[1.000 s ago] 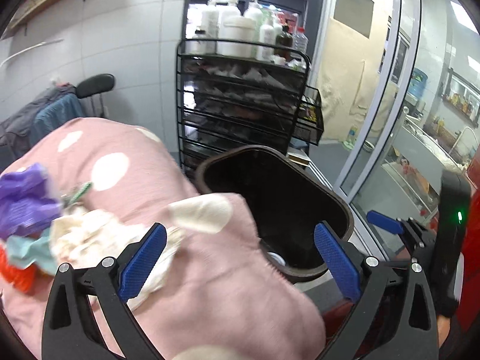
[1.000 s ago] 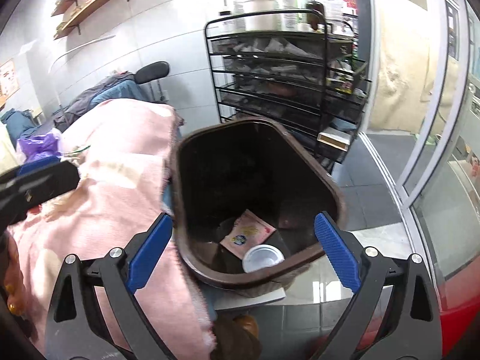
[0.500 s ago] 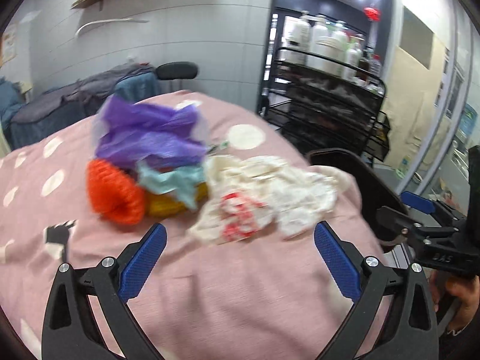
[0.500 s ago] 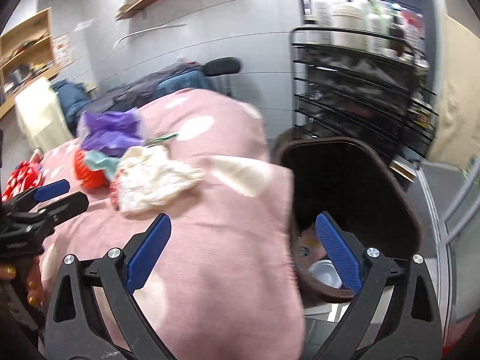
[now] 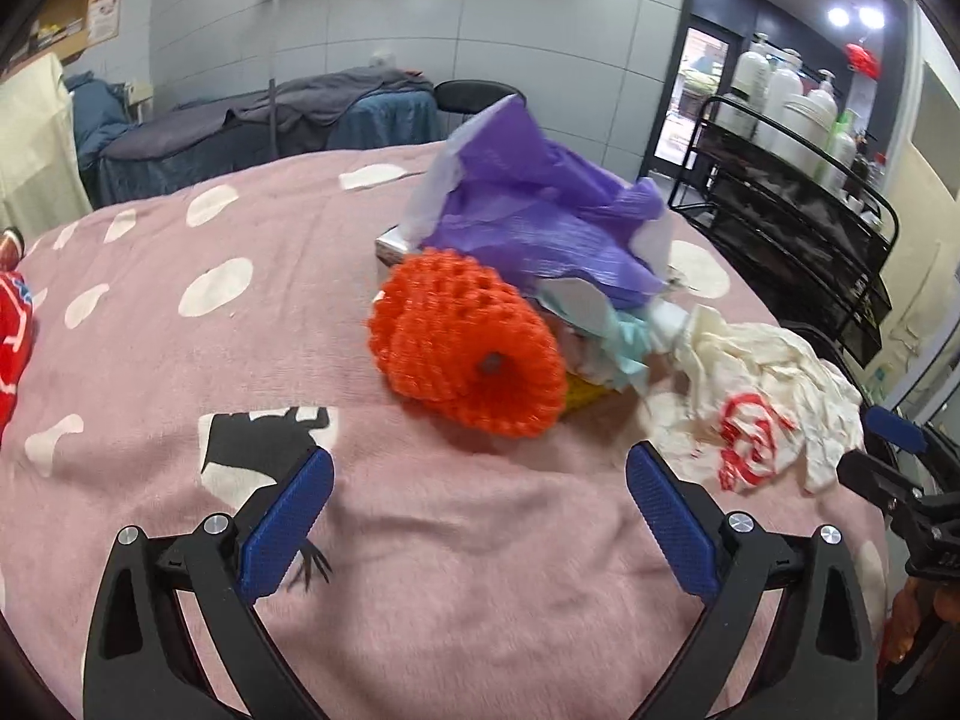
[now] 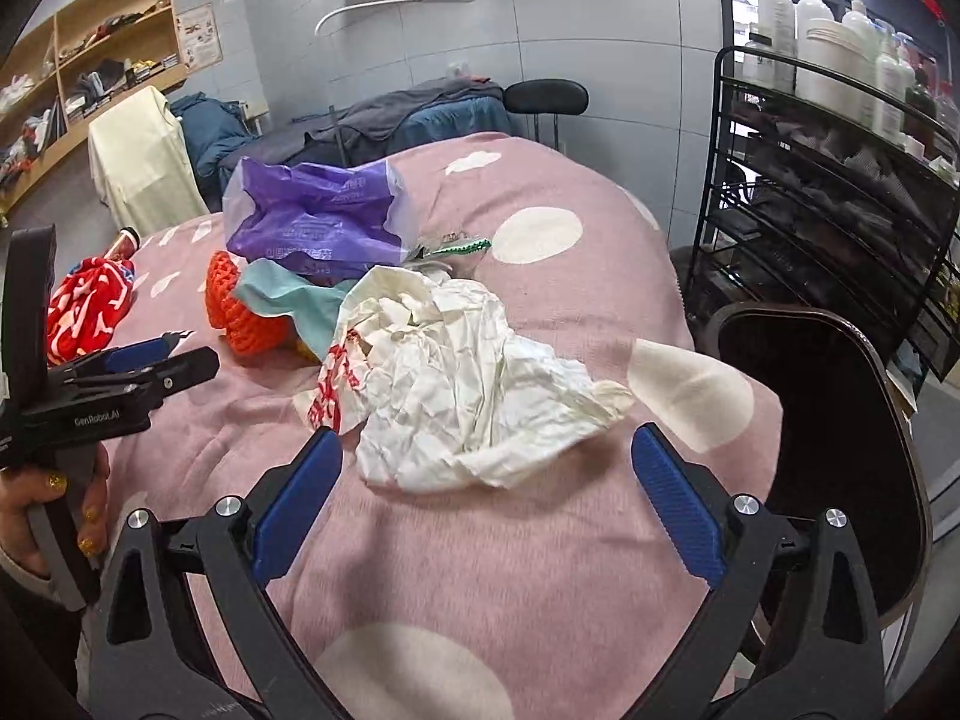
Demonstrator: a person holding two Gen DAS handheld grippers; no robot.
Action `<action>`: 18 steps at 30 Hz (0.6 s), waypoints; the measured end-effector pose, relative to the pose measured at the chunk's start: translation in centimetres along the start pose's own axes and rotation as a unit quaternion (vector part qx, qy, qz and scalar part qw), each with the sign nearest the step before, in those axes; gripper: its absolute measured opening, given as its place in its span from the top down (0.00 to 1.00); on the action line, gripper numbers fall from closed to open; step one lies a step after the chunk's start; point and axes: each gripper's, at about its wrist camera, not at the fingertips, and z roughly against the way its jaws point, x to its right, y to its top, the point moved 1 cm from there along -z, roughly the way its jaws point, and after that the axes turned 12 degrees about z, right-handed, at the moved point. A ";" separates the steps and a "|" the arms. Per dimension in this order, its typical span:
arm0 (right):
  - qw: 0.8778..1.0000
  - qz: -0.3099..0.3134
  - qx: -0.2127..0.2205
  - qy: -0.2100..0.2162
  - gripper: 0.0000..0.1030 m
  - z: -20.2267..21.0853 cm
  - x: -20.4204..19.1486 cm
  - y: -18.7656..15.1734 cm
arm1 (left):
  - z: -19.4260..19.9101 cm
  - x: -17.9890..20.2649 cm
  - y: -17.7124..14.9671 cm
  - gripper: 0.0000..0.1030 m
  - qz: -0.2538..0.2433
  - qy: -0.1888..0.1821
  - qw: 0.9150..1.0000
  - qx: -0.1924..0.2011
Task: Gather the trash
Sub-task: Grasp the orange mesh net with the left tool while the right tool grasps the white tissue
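A pile of trash lies on a pink spotted blanket (image 5: 420,528): an orange knitted piece (image 5: 468,348), a purple plastic bag (image 5: 528,216), a light blue scrap (image 5: 624,336) and a crumpled white bag with red print (image 5: 756,384). My left gripper (image 5: 477,522) is open and empty, just short of the orange piece. My right gripper (image 6: 483,504) is open and empty, just short of the white bag (image 6: 468,384). The dark brown bin (image 6: 840,456) stands at the blanket's right edge. The purple bag (image 6: 318,216) lies behind the white bag.
A black wire rack (image 6: 840,168) with bottles stands behind the bin. A red patterned cloth (image 6: 90,306) lies at the far left of the blanket. A black stool (image 6: 546,99) and covered beds are beyond. The left gripper shows in the right wrist view (image 6: 174,354).
Both grippers have swung left, away from the bin and toward the trash pile, and moved closer to it. Both stay open and empty.
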 end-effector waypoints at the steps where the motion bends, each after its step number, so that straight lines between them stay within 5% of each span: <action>1: 1.000 -0.004 -0.003 0.003 0.08 -0.3 0.0 0.1 | -0.3 -0.1 0.3 0.06 0.004 -0.003 1.000 -0.003; 3: 1.000 -0.015 -0.012 0.009 0.15 -1.0 0.1 0.2 | -0.8 0.1 0.7 0.06 0.003 -0.003 1.000 -0.006; 10: 0.999 -0.023 -0.019 0.022 0.68 -1.5 0.2 0.3 | -2.3 1.0 2.5 0.11 0.010 0.005 1.000 -0.008; 15: 0.999 -0.025 -0.002 0.035 0.83 -0.7 -0.1 0.2 | -2.8 -0.3 2.7 0.63 0.046 -0.012 0.999 -0.027; 18: 0.999 -0.017 0.015 0.035 0.88 0.2 -0.5 0.2 | -2.2 -1.1 2.2 0.75 0.060 -0.020 0.998 -0.026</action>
